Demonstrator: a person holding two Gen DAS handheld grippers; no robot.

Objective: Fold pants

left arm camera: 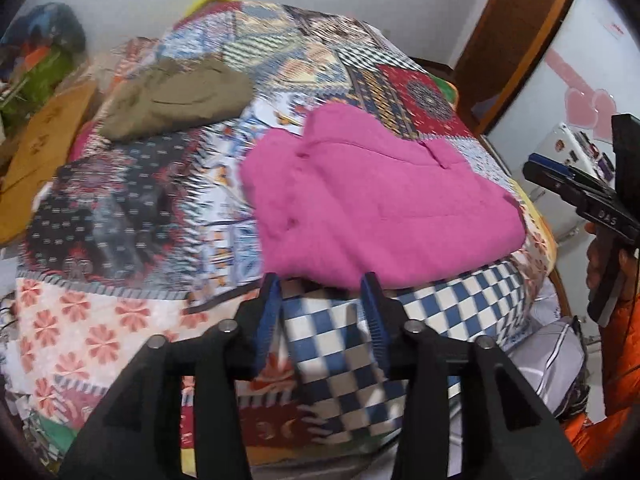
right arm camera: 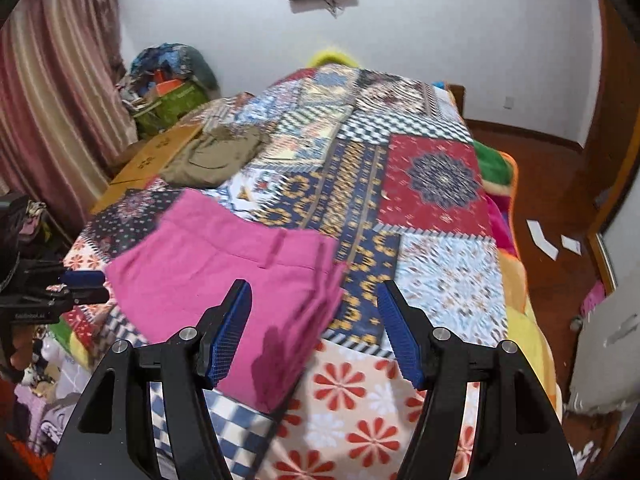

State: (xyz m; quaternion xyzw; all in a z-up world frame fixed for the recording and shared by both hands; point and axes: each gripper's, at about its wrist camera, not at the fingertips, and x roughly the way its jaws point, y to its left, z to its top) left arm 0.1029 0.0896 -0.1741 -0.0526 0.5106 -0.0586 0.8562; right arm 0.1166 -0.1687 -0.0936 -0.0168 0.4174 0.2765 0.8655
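Between the left tongs (left arm camera: pixel 324 288), parted and empty: only checkered quilt (left arm camera: pixel 340 344). At twelve o'clock, just beyond the tips, pink pants (left arm camera: pixel 372 204) folded on the bed, long axis ten to four. Right tongs (right arm camera: pixel 314 294) spread, empty, hovering over the pants' near edge, likely nearer.

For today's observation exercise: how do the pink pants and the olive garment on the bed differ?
The pink pants are bright pink; the olive garment is dull brownish green. The pink pants lie at the near end of the bed; the olive garment lies farther back, by its left edge. The pink pants look larger in both views. Both lie folded on the patchwork cover, untouched.
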